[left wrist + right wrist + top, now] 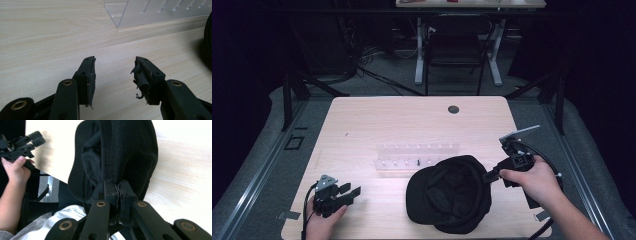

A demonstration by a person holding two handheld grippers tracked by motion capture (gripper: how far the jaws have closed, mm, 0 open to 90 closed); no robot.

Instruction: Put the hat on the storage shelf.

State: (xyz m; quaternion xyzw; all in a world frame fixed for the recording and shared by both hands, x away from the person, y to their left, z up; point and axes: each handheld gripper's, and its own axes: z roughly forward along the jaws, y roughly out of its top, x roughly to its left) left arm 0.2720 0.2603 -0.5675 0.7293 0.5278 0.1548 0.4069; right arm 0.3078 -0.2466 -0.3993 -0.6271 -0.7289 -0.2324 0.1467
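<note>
Partly cut off, the black cap (449, 194) sits pinched in the right gripper (490, 174); left gripper (353, 193) gapes wide over pale wooden table (372, 120).

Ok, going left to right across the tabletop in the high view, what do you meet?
Left gripper, open, near the front edge → clear plastic rack → black fabric cap, lying inside-up → right gripper, shut on the cap's edge.
</note>
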